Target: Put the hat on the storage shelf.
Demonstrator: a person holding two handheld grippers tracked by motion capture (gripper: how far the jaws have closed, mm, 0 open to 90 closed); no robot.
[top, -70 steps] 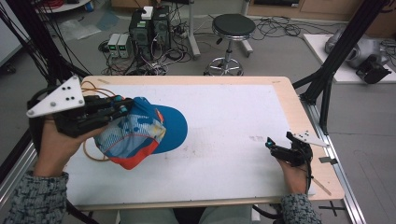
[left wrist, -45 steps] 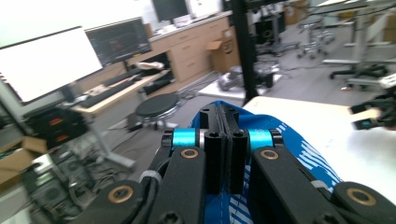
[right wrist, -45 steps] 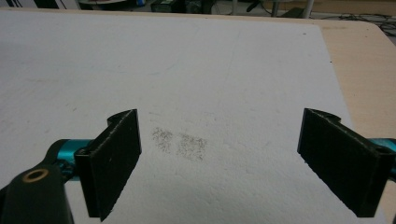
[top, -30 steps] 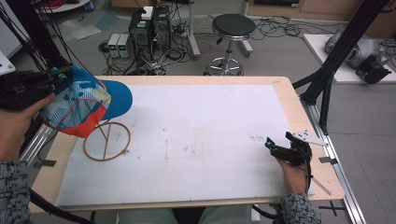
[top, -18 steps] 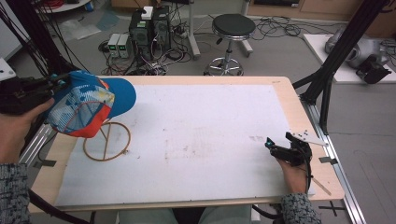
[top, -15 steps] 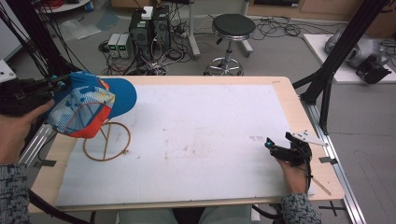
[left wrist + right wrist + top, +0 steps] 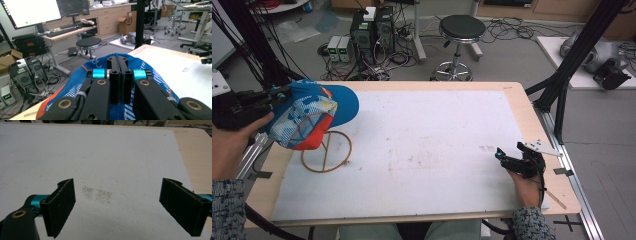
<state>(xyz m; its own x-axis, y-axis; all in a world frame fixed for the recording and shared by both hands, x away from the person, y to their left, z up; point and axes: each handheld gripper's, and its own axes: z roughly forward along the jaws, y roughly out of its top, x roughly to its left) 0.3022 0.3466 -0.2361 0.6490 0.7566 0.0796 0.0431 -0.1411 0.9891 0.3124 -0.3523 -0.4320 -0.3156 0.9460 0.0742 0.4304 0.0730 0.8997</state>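
Since a moment ago my left gripper [image 7: 117, 75] has carried the cap [image 7: 309, 117] off the middle of the table [image 7: 522, 100] to its left edge and eased it down, so it hangs just over the wooden stand [image 7: 327, 152]. Its jaws are pinched together on the cap's blue fabric. Farther off, at the right edge, my right gripper [image 7: 117, 207] rests on the white mat [image 7: 437, 135], jaws spread wide with nothing between them.
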